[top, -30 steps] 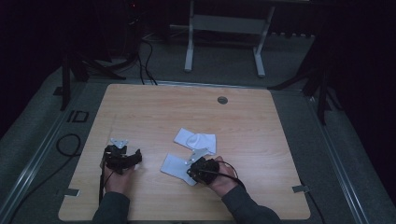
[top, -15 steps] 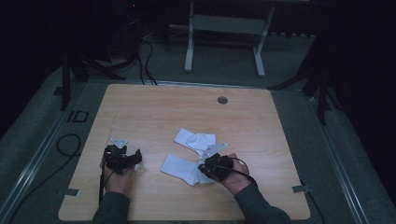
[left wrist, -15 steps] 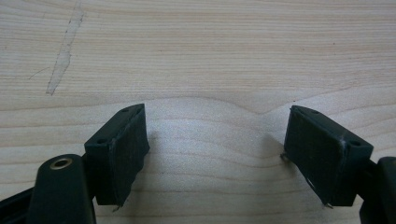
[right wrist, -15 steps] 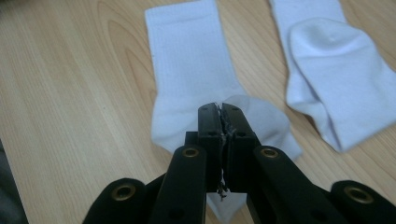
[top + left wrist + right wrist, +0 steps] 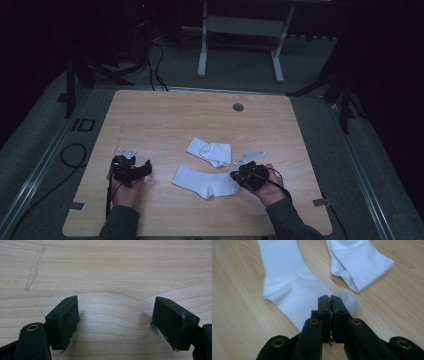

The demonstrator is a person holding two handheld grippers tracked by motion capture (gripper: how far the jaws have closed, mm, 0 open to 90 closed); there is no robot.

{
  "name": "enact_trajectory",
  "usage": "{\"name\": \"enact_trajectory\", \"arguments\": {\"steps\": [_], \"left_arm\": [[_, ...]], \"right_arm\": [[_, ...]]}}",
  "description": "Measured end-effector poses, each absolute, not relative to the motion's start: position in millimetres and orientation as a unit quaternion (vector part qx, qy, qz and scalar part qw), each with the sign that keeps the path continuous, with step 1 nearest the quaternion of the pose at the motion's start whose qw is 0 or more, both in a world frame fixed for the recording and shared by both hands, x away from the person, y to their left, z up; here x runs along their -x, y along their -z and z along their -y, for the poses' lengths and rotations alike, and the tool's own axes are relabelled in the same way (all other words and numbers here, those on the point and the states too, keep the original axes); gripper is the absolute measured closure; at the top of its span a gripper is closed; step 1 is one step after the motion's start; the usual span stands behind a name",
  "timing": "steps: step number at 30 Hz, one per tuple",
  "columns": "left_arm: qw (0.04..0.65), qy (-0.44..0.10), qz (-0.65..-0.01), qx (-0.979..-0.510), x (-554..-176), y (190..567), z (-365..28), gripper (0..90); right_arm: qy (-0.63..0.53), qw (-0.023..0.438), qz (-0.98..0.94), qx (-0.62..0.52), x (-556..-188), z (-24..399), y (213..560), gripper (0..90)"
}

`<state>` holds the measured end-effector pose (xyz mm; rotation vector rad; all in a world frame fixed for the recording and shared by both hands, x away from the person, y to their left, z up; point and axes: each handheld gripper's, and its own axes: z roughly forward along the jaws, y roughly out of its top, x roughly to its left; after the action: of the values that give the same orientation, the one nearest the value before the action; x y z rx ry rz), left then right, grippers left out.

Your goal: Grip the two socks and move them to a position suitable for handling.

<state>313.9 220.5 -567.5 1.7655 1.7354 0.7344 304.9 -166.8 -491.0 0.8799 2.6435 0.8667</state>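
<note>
— Right gripper view: right tool (image 5: 330, 298) pinched shut on near sock's (image 5: 287, 287) end, flat on bench (image 5: 234, 315), beside far sock (image 5: 359, 262).
— Drag level, slowly; bring left tool (image 5: 115, 302), gaping and empty, to pin.

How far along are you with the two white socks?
Only just started. The near sock already lies flat. The right tool is shut and seems to pinch its end. The far sock is bunched and lies apart. The left tool sits open over the bare table. Probably left: flattening and pairing them.
</note>
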Motion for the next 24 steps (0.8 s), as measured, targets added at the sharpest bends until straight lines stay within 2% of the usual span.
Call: {"name": "enact_trajectory", "arguments": {"steps": [6,12,15,17,21,24], "left_arm": [[0.276,-0.273,-0.646,-0.657,-314,568,-220,21.6],[0.276,-0.273,-0.646,-0.657,-314,568,-221,21.6],[0.276,-0.273,-0.646,-0.657,-314,568,-221,21.6],[0.276,-0.273,-0.646,-0.657,-314,568,-221,21.6],[0.276,-0.273,-0.646,-0.657,-314,568,-221,21.6],[0.276,-0.273,-0.646,-0.657,-314,568,-221,21.6]], "right_arm": [[-0.283,0.117,-0.896,-0.320,-307,187,496,86.0],[-0.275,0.132,-0.891,-0.337,-307,207,494,74.6],[-0.280,0.142,-0.885,-0.344,-309,214,488,72.6],[-0.275,0.145,-0.886,-0.343,-310,215,487,73.0],[-0.254,0.144,-0.897,-0.332,-309,211,496,83.4],[-0.238,0.137,-0.906,-0.323,-309,205,509,86.5]]}}
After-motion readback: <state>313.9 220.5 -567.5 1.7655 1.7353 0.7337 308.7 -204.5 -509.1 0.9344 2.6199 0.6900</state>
